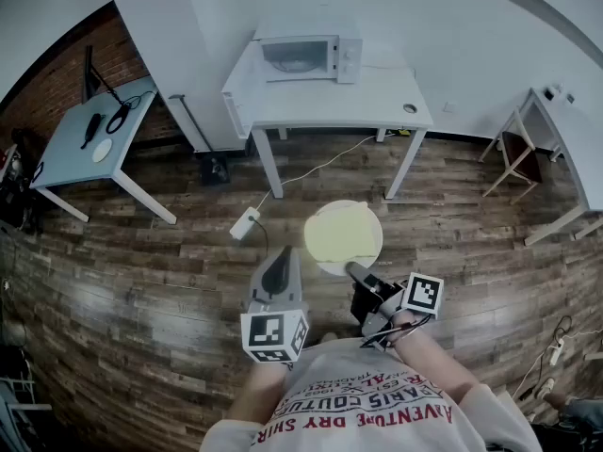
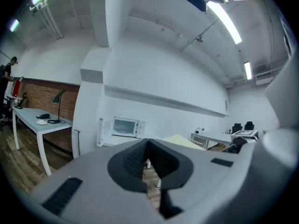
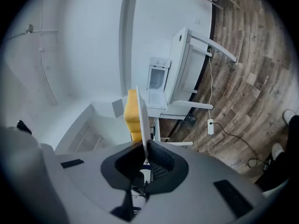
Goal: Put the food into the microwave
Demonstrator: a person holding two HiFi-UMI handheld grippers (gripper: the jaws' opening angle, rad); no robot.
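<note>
A white microwave point(image 1: 306, 57) stands on a white table point(image 1: 377, 97) across the room, its door swung open to the left. The left gripper view shows the microwave point(image 2: 124, 126) straight ahead. My right gripper point(image 1: 353, 271) is shut on the near rim of a white plate point(image 1: 330, 266) carrying flat yellow food point(image 1: 341, 229), held level over the wood floor. In the right gripper view the plate point(image 3: 140, 113) is edge-on between the jaws, with the food point(image 3: 132, 111) on its left side. My left gripper point(image 1: 281, 257) hangs beside it, shut and holding nothing.
A grey desk point(image 1: 94, 139) with a lamp and cables stands at the left. A power strip point(image 1: 244, 223) and its cord lie on the floor before the table. A wooden chair point(image 1: 513, 153) stands at the right. Brick wall runs behind the desk.
</note>
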